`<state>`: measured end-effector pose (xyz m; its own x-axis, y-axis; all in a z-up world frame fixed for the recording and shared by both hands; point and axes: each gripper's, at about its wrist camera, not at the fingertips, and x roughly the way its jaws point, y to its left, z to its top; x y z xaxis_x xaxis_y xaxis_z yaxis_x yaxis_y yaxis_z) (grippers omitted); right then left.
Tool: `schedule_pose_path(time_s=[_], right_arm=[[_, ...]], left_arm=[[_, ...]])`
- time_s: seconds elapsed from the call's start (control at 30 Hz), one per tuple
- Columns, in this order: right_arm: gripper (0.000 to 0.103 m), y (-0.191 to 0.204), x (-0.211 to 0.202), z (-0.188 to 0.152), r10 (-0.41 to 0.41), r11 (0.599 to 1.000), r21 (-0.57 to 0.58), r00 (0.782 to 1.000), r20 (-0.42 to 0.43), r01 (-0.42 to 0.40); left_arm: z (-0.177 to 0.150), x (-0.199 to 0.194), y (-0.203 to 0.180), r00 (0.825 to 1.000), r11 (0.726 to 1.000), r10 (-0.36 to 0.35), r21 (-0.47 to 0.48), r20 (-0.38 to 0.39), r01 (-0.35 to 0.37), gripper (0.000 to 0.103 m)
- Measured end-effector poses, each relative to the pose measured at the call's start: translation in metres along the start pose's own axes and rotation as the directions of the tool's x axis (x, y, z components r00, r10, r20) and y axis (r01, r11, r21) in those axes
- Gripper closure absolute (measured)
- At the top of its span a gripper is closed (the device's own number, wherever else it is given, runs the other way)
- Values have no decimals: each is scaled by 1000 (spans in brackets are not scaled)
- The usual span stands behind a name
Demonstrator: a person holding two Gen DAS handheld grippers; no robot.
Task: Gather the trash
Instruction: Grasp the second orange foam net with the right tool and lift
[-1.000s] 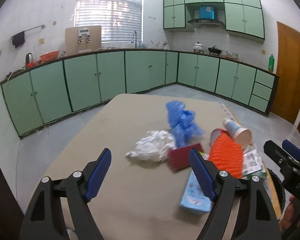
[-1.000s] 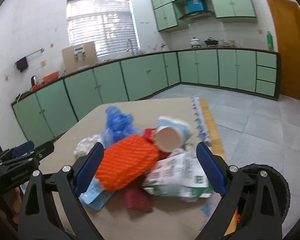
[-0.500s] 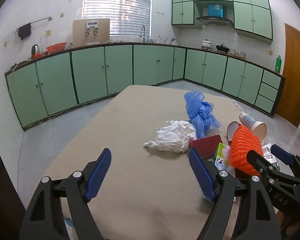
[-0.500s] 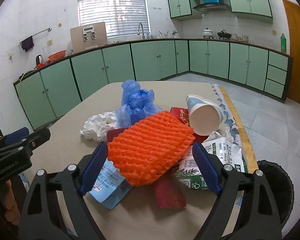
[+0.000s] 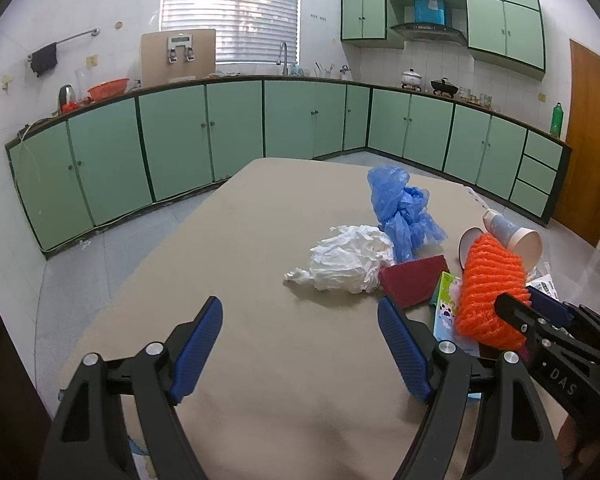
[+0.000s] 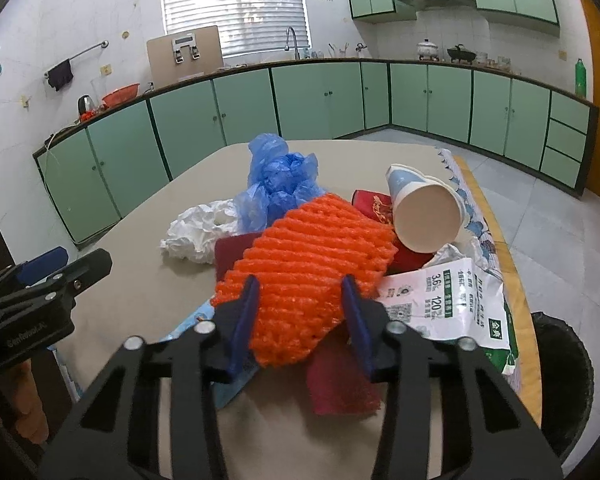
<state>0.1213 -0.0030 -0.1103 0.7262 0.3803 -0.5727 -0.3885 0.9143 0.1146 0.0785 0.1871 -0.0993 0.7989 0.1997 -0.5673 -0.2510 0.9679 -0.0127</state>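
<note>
Right gripper [image 6: 300,312] closing its blue fingers [image 6: 244,320] around the near end of the orange foam fruit net [image 6: 308,276], topmost on the litter pile at the beige worktop [image 6: 148,240] edge beside the black bin [image 6: 564,368], likely chosen as easiest to lift. Left gripper [image 5: 300,344] spread wide, empty, over bare worktop. A moment earlier, right fingers stood far wider.

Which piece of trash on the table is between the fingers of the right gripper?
The orange foam net: the closing right gripper has its near end between the jaws, while the others lie outside.
</note>
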Motion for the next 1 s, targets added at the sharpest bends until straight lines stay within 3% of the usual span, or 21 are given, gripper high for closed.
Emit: schedule_pose_path(time_s=[0.13, 0.23, 0.67, 1.0], right_arm=[[81, -2, -3, 1, 5, 1000, -20, 1000, 13, -5], [85, -1, -7, 3, 23, 999, -30, 999, 26, -22], [86, -18, -47, 23, 53, 999, 4, 990, 128, -54], [86, -39, -71, 17, -6, 1000, 1, 988, 153, 6]], left_arm=[[0, 0, -5, 1000, 1000, -2, 11, 0, 2, 24], [0, -1, -8, 1000, 1000, -7, 15, 1, 7, 24], [7, -13, -26, 999, 999, -47, 25, 23, 46, 24], [6, -17, -54, 995, 994, -98, 47, 23, 97, 24]])
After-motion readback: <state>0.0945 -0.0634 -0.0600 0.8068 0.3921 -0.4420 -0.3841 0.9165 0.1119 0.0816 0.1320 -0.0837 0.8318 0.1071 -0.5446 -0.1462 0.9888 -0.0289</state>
